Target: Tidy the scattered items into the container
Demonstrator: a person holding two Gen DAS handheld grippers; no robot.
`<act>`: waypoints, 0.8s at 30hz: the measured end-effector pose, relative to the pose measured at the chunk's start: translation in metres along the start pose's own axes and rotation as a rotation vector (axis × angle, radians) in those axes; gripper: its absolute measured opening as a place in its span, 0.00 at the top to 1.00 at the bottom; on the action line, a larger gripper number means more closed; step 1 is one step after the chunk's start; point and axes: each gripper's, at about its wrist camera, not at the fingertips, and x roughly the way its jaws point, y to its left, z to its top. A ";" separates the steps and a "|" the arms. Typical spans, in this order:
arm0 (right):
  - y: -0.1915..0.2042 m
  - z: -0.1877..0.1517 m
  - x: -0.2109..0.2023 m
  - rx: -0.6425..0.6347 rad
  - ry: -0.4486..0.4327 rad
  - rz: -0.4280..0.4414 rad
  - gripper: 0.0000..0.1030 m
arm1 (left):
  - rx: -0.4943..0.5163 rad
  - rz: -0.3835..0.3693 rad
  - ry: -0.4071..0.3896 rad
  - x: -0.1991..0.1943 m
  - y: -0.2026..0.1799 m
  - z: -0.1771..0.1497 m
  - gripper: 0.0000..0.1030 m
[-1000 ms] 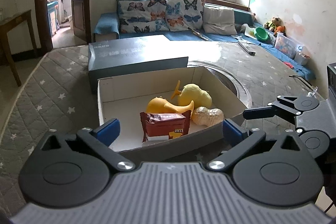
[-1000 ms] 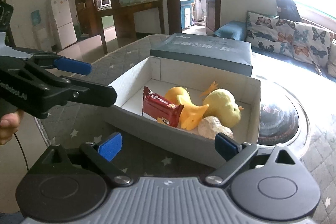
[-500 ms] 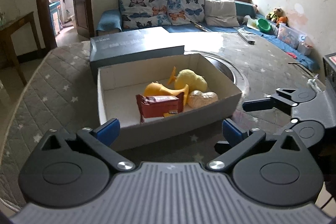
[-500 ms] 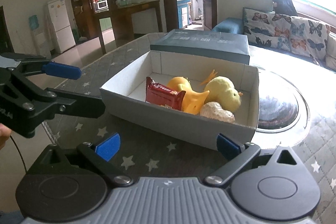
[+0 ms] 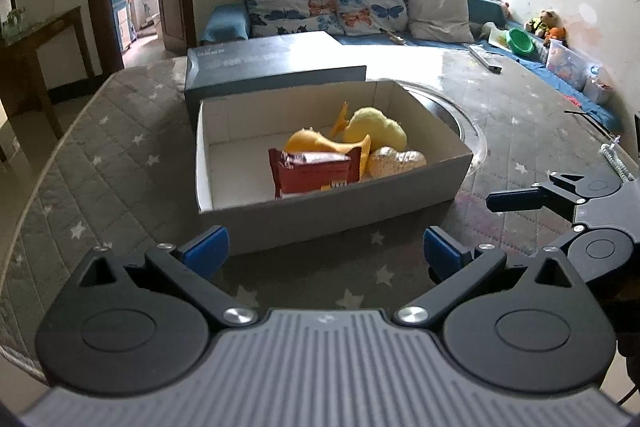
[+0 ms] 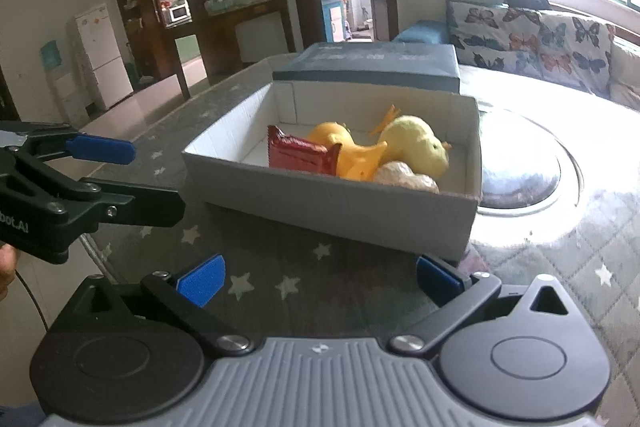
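An open grey cardboard box stands on the quilted star-pattern table. Inside lie a red snack packet, an orange rubber toy, a yellow plush duck and a peanut-shaped item. My left gripper is open and empty, a short way in front of the box's near wall. My right gripper is also open and empty, before the box's near corner. Each gripper shows at the edge of the other's view.
The box's dark lid lies just behind it. A round glass turntable sits to the right of the box. A sofa with butterfly cushions is beyond the table. A hand holds the left gripper.
Both grippers have drawn back from the box toward the table's near edge, so the box looks smaller and farther. The items inside have not moved.
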 end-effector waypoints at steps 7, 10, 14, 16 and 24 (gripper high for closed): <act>-0.009 -0.016 0.010 0.039 0.056 -0.036 0.00 | -0.067 -0.037 0.072 0.015 0.006 -0.010 0.00; -0.011 -0.019 0.013 0.049 0.070 -0.048 0.00 | -0.076 -0.019 0.097 0.018 0.007 -0.013 0.00; -0.014 -0.023 0.018 0.066 0.085 -0.062 0.00 | -0.047 0.038 0.123 0.025 0.002 -0.017 0.00; -0.015 -0.024 0.020 0.068 0.091 -0.069 0.00 | -0.056 0.040 0.138 0.029 0.003 -0.017 0.00; -0.018 -0.028 0.030 0.092 0.122 -0.087 0.00 | -0.087 0.071 0.197 0.044 0.007 -0.021 0.00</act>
